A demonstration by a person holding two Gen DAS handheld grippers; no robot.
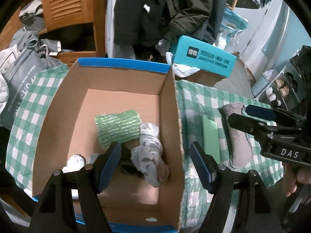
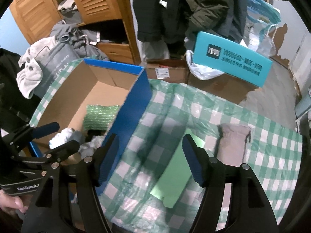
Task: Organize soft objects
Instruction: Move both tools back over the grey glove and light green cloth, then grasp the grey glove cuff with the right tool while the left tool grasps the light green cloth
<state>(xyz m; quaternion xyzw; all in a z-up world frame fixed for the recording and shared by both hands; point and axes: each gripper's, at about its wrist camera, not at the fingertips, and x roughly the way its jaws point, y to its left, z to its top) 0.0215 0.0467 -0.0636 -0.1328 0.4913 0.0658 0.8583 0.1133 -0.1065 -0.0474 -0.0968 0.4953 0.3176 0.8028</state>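
An open cardboard box [image 1: 171, 101] with blue outer walls stands on a green checked cloth. Inside lie a green bubble-wrap roll [image 1: 118, 129], a grey-white bundled cloth [image 1: 150, 151], a white item [image 1: 74, 161] and something dark. My left gripper [image 1: 155, 167] is open and empty above the box's near right part. On the cloth to the right of the box lie a green foam sheet [image 2: 175, 172] and a rolled pinkish-grey towel [image 2: 232, 145]. My right gripper [image 2: 150, 159] is open and empty above the cloth, the foam sheet under its right finger. The box also shows in the right wrist view [image 2: 134, 104].
Behind the cloth are a teal box [image 2: 233, 60] on cardboard boxes [image 2: 217, 85], hanging dark jackets [image 2: 186, 9], a wooden louvred cabinet [image 2: 93, 2], and a grey bag [image 1: 21, 81] with piled clothes at the left. The floor [image 2: 272, 89] lies to the right.
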